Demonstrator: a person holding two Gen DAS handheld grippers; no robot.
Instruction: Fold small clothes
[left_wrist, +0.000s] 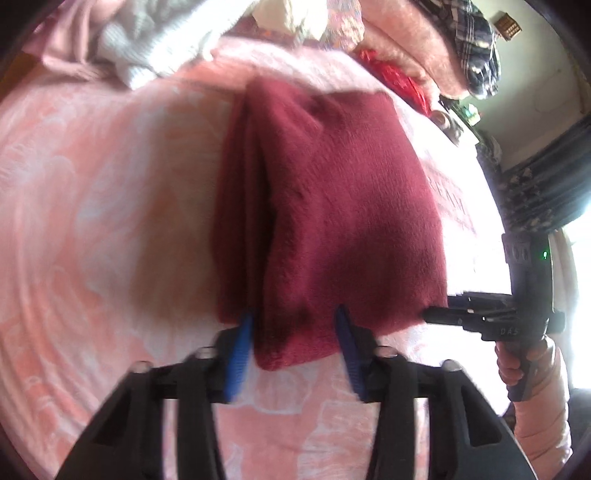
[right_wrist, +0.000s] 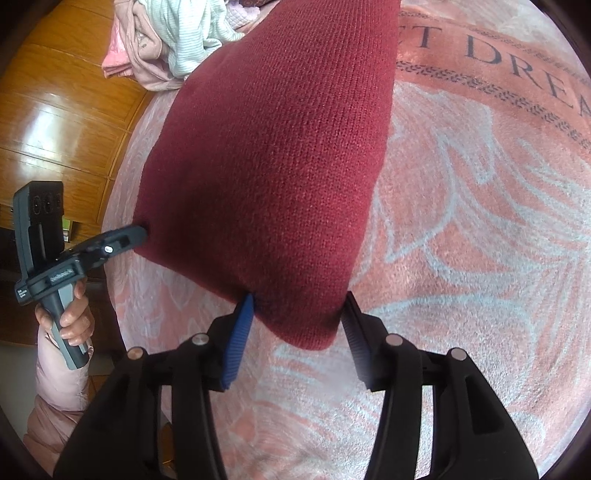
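Left gripper (left_wrist: 295, 332) and right gripper (right_wrist: 299, 314) each straddle a near corner of the maroon garment (right_wrist: 273, 155), apparently unclamped, over pink blanket (right_wrist: 461, 240).

a home bedroom: a bed (right_wrist: 461, 206) under a pink floral blanket lettered with part of "dream", heaps of laundry (left_wrist: 140, 48) and a plaid cloth (left_wrist: 476, 48) piled at its far side, glossy wooden panelling (right_wrist: 66, 122) beside it.
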